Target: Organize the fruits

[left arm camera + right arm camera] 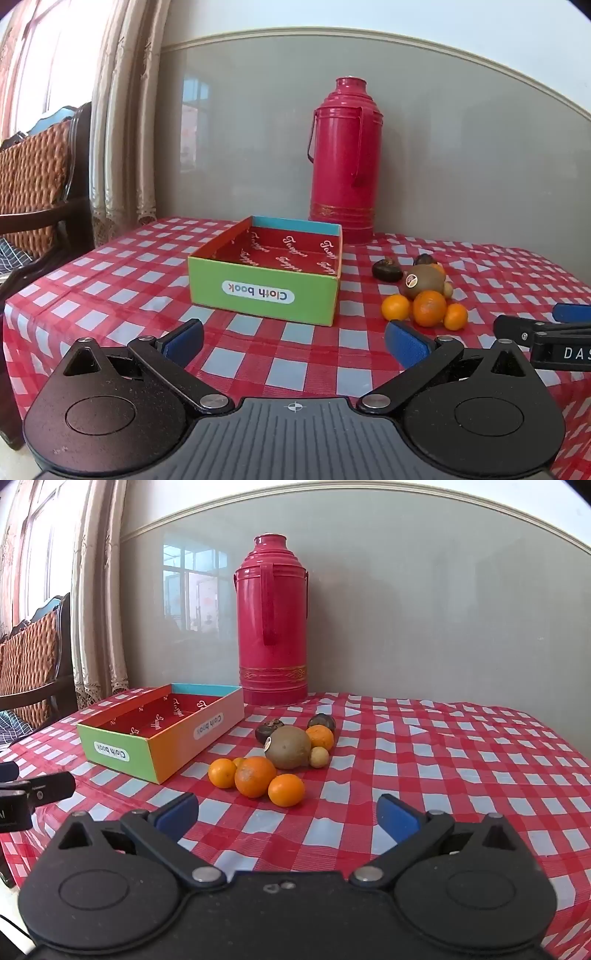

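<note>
While both tools are held low over the near edge of the bench (461,738), neither is closed on anything. The left tool (293,341) is seen with its blue pads (404,347) spread to their widest, only checked cloth lying between them, and nothing is touched or held. The right tool (288,814) is likewise spread fully, its pads (397,818) apart over bare cloth, with nothing pinched. Both are tilted slightly downward and pointed toward the back wall; the two are held side by side, one finger of the right tool being seen at the right edge of the left wrist view.

The fruits are gathered in one small heap on the red-and-white checked cloth, to the right of the open box (162,734) and in front of the red thermos (273,627). Three oranges (255,775) are found at the front of the heap, touching one another, just ahead of the right tool. A brown kiwi (290,751) with a sticker is set behind them, with a small pale round fruit (318,757) beside it, another orange (320,737) and two dark fruits (267,729) further back. The box, marked "Cloth book", is seen to hold nothing
</note>
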